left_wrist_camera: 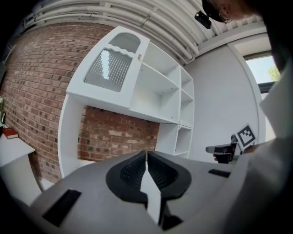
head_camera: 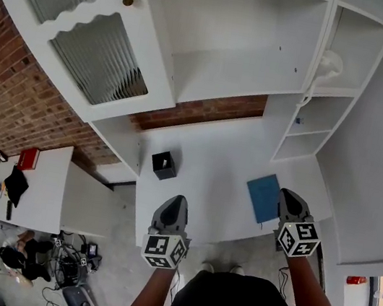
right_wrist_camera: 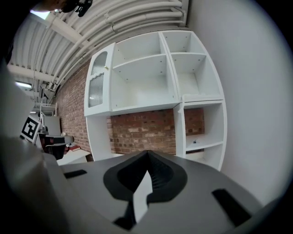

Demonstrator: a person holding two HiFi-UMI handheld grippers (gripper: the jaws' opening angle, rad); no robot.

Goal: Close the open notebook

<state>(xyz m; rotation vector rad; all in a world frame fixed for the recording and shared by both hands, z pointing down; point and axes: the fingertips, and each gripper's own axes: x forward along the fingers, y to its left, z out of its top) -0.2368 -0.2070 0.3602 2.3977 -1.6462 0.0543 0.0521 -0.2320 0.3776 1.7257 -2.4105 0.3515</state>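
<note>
Daylight fills the room, bright and even. In the left gripper view a window [left_wrist_camera: 270, 68] at the right edge is washed pale with glare. Shadows are soft and lie faintly under the boards of the white shelf unit [head_camera: 243, 70]. All 3 views are fisheye: the unit's straight edges bow, and both gripper views go black at the corners. Close to the lens, the left gripper [left_wrist_camera: 146, 155] and right gripper [right_wrist_camera: 147, 154] look soft. The head view is slightly smeared.

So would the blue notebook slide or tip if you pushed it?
Probably slide: the blue notebook lies flat on the smooth white desk, so it can't tip. It looks thin, so likely light and bendy when lifted.
</note>
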